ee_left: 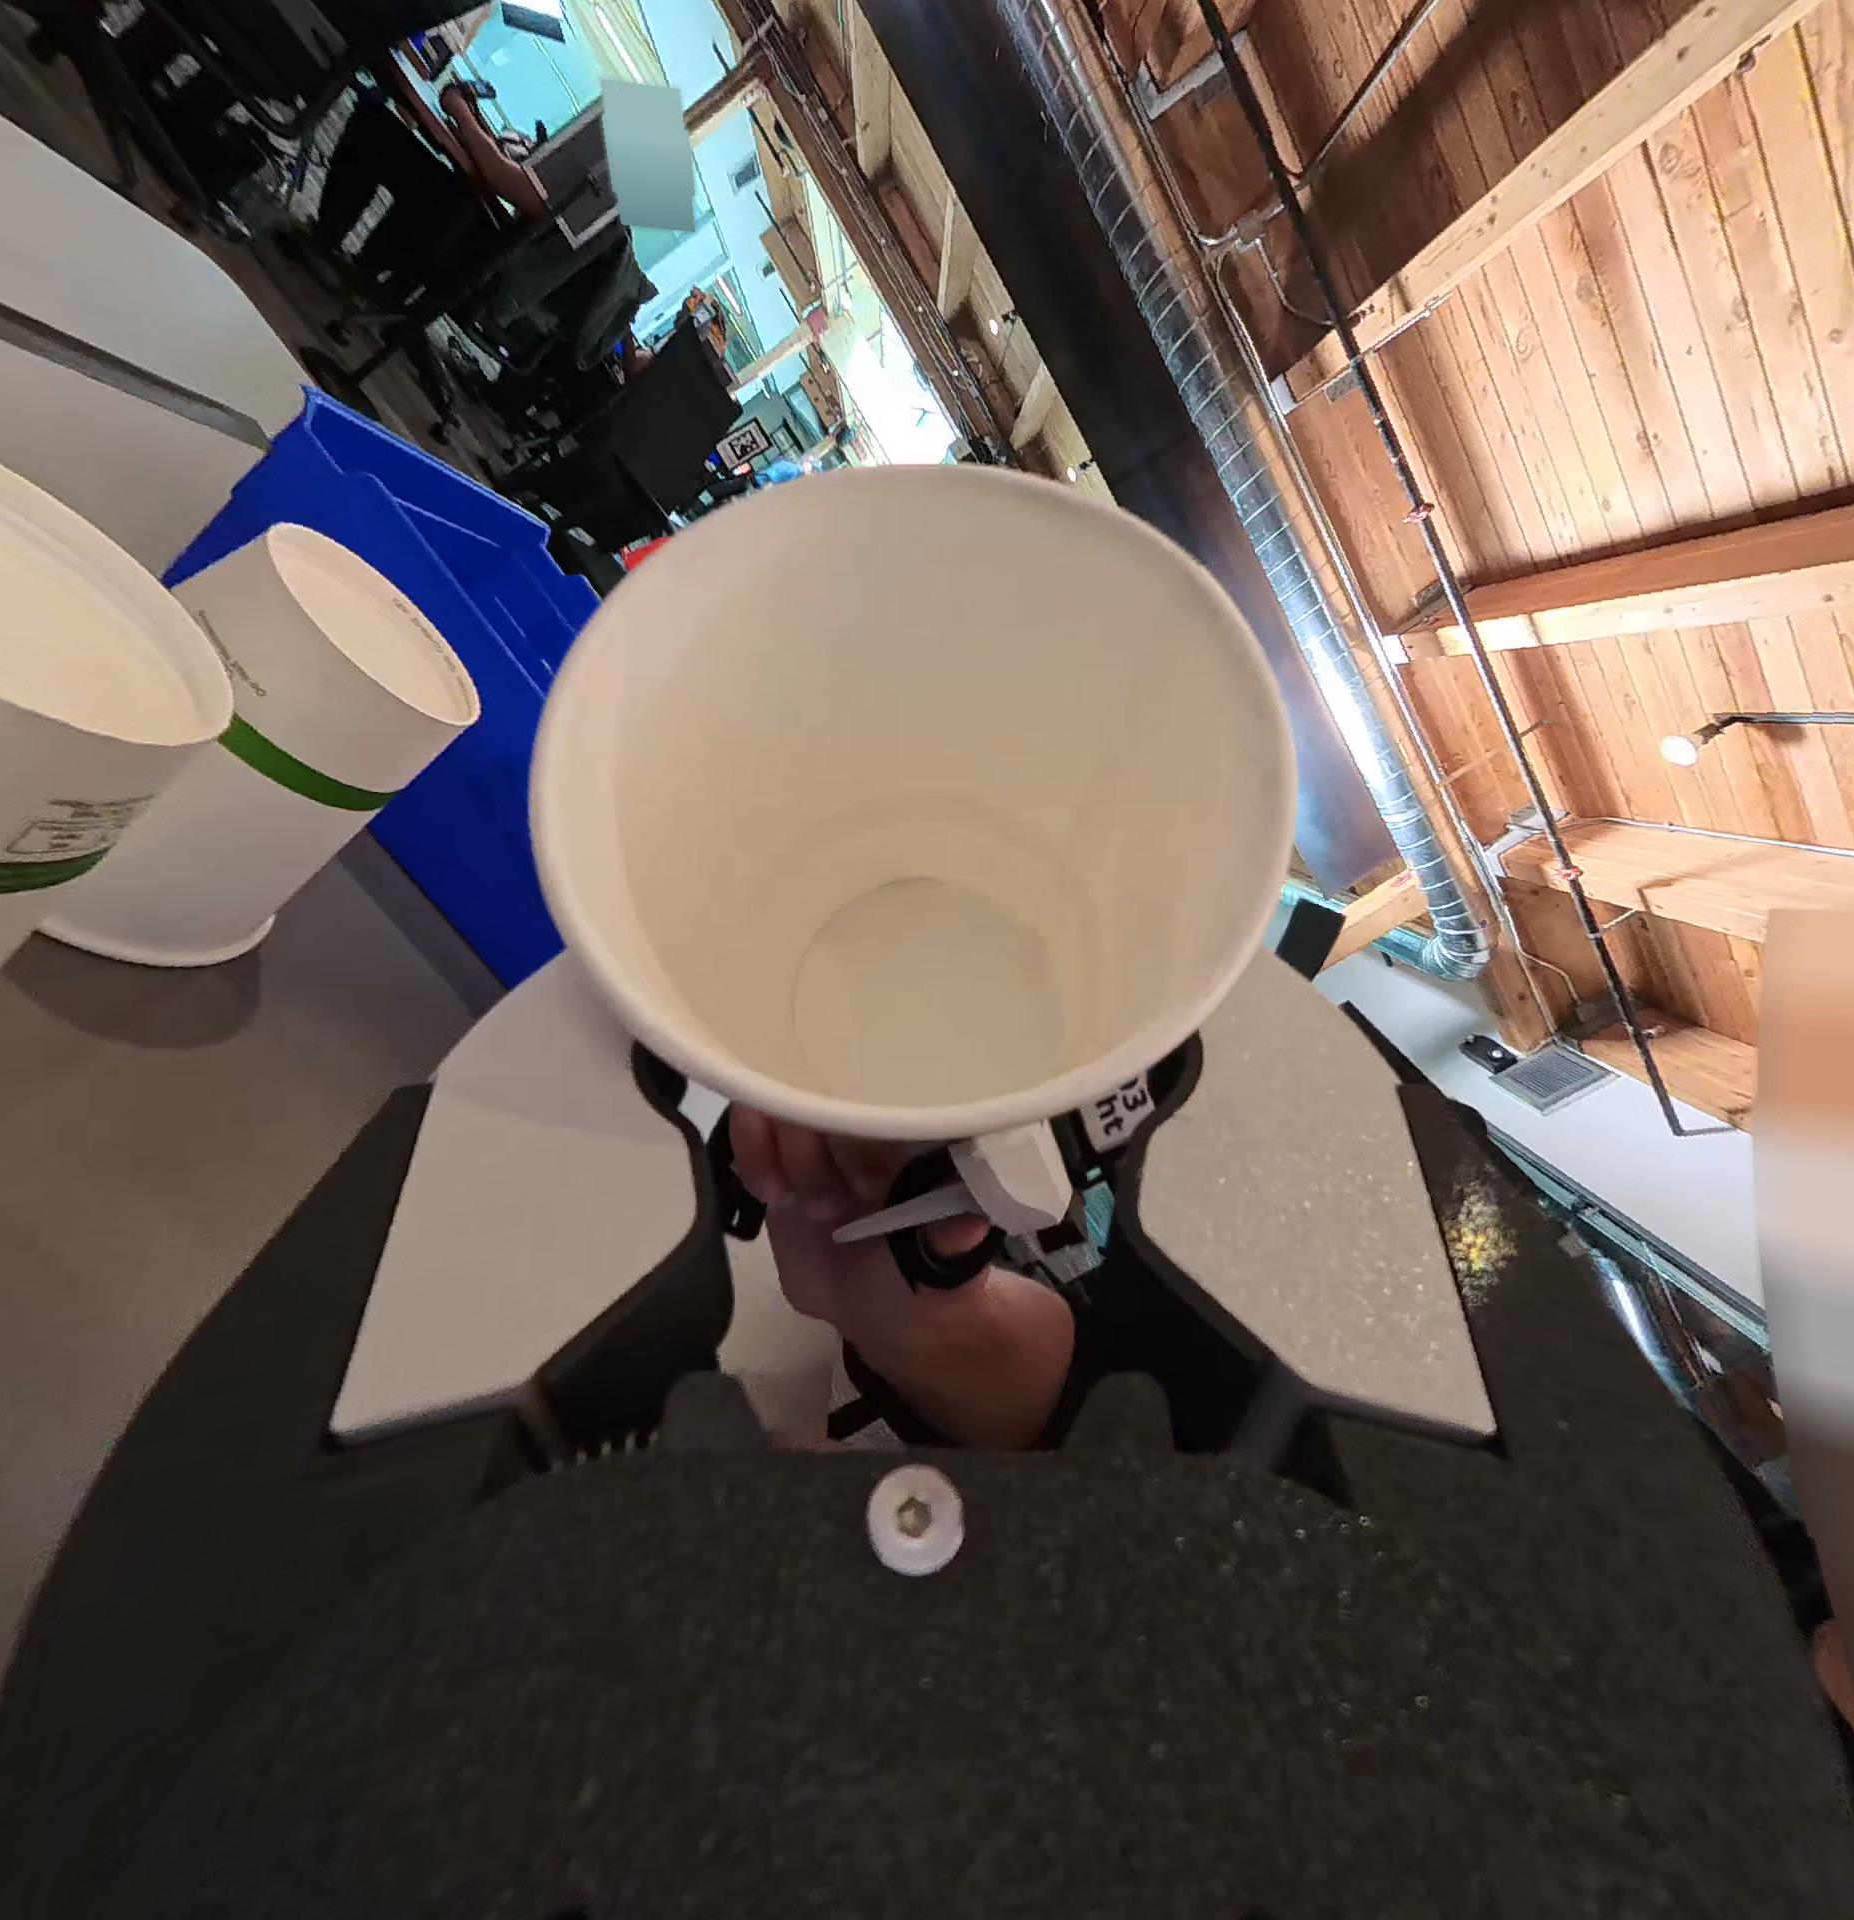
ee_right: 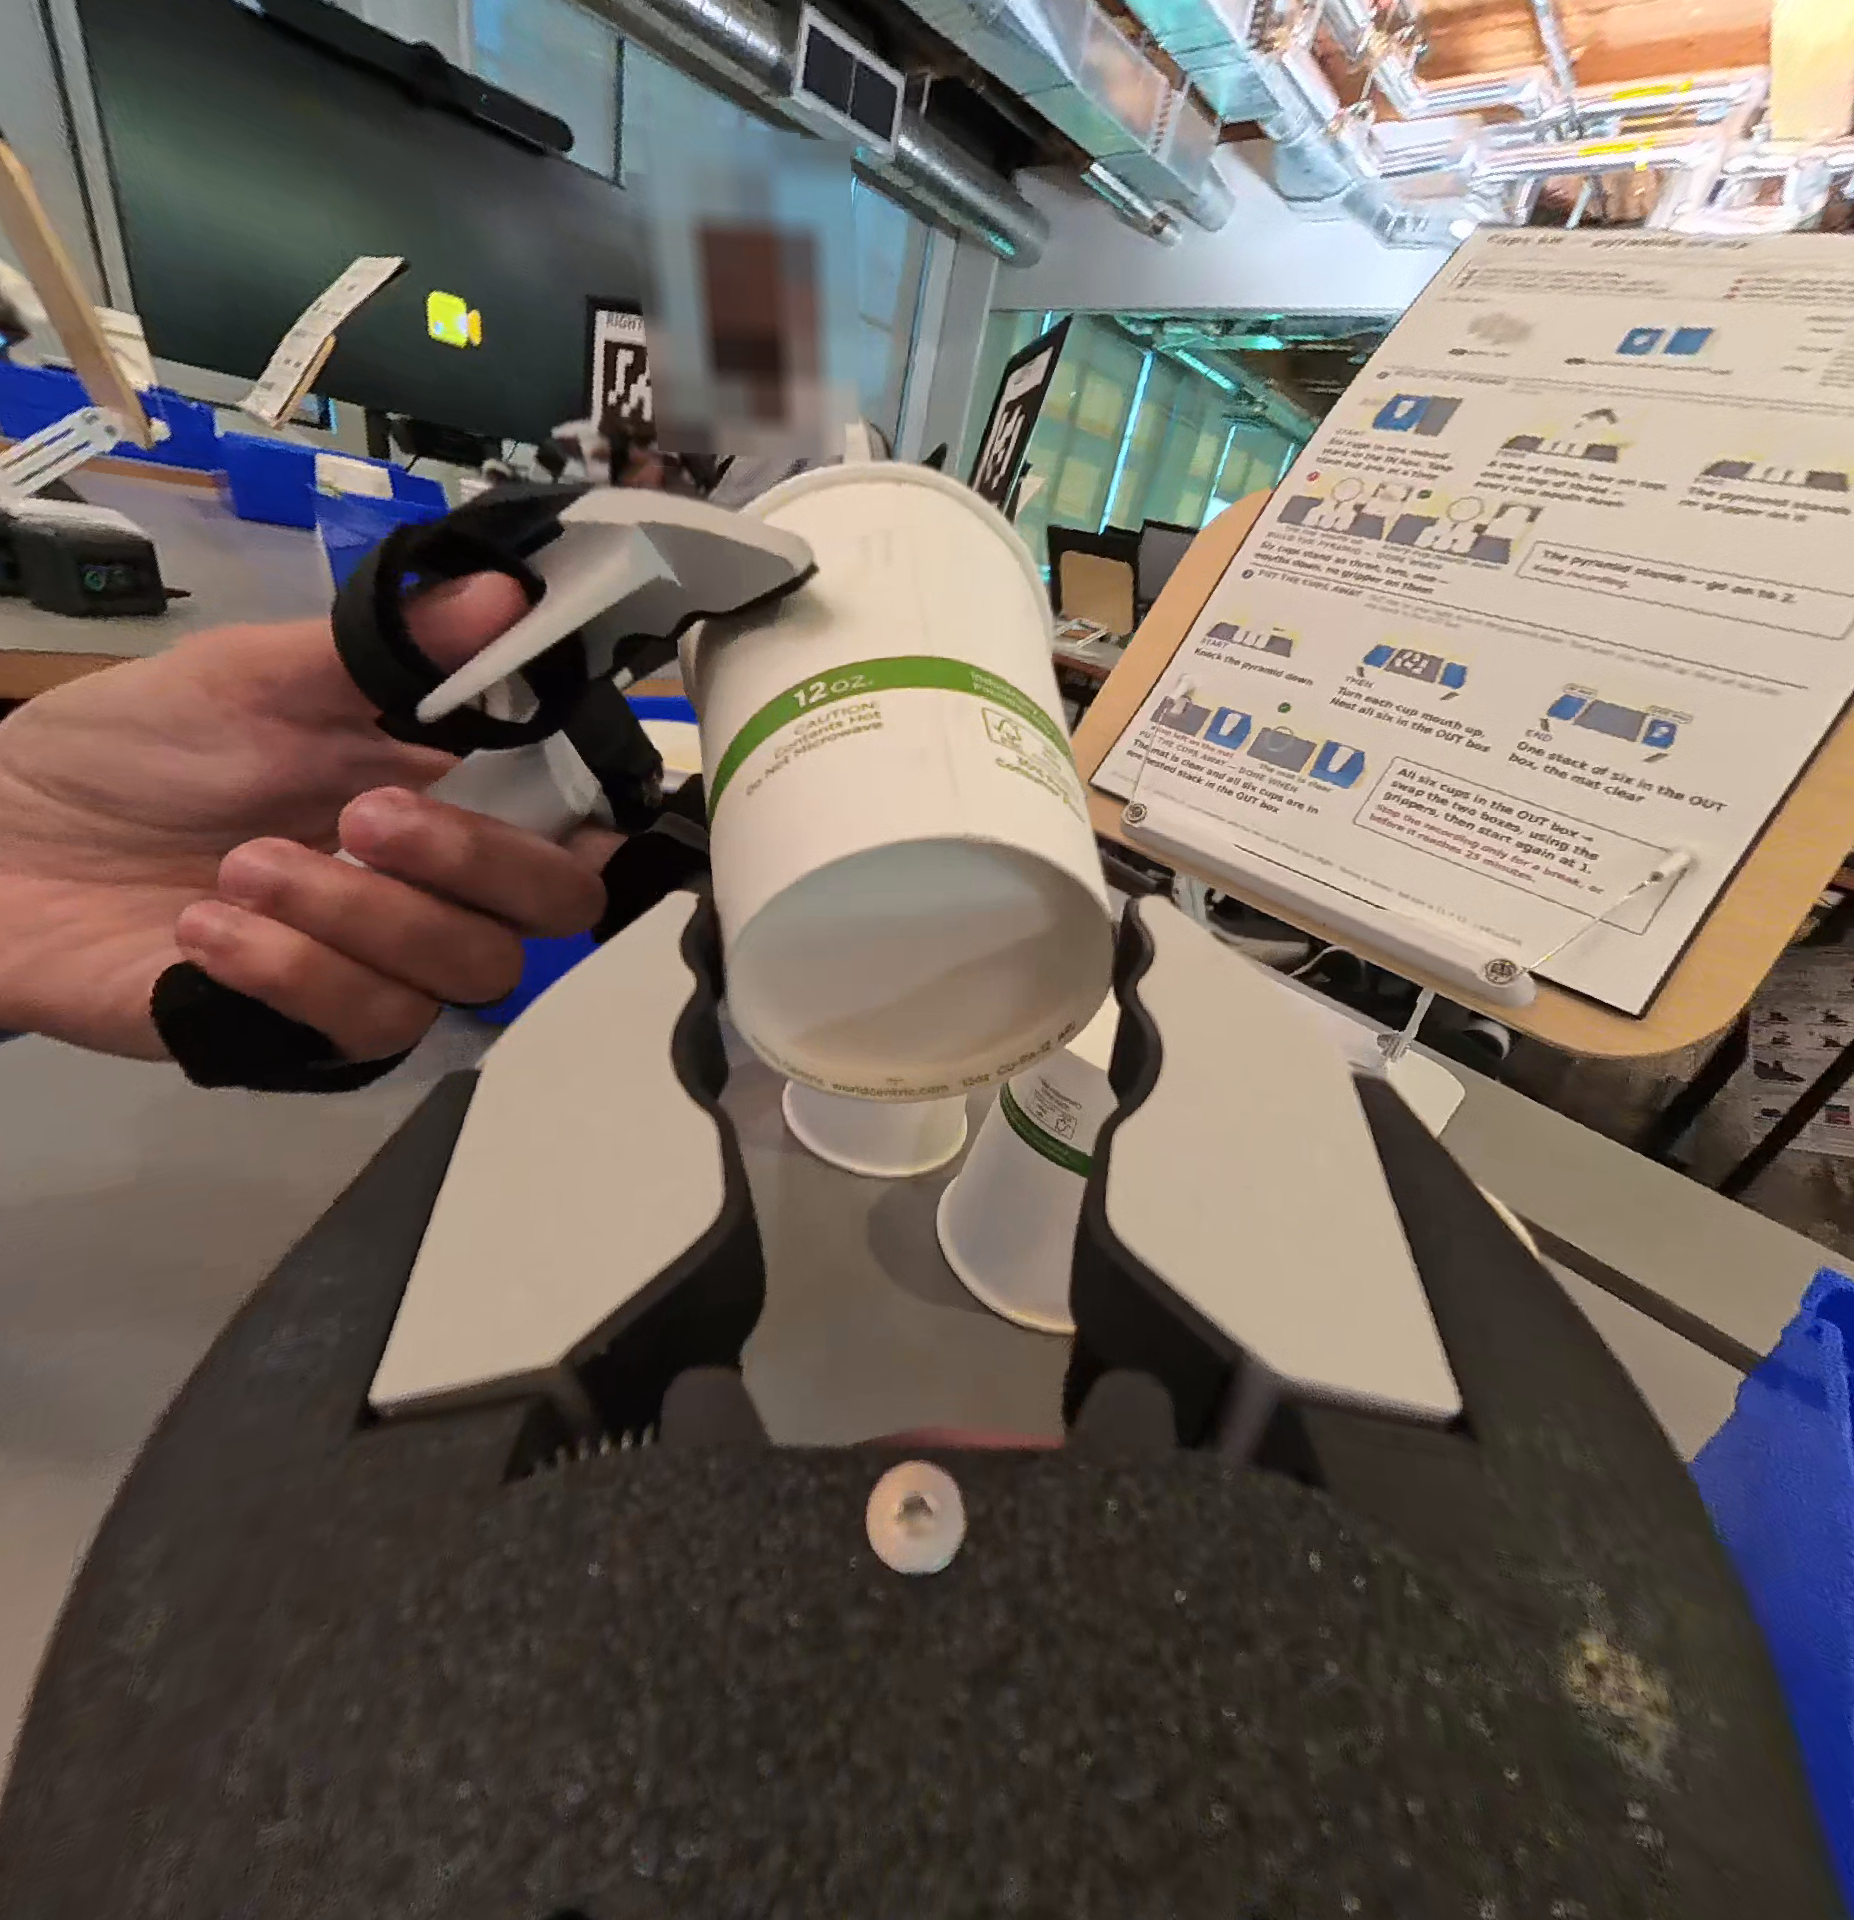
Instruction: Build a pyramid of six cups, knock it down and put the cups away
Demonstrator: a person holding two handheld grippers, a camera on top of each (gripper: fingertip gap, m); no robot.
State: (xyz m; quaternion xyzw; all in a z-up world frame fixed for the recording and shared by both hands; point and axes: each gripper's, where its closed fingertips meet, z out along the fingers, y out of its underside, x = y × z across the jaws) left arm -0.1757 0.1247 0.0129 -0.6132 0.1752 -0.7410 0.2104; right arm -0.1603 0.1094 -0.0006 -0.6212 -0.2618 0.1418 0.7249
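Your right gripper (ee_right: pixel 918 997) is clamped on a white cup (ee_right: pixel 902 748) held aloft, mouth toward your left gripper (ee_left: pixel 918 1101), whose fingers stand apart; judged a mid-build handover, so turn it mouth-down beside the two cups (ee_right: pixel 1016 1205) on the worktop (ee_right: pixel 123 1195).

Above you: timber ceiling (ee_left: pixel 1588 436), ribbed metal duct (ee_left: pixel 1245 436), one lit bulb (ee_left: pixel 1678 748). Beyond: dark screen (ee_right: pixel 310 239), desks, bright windows (ee_right: pixel 1141 416).
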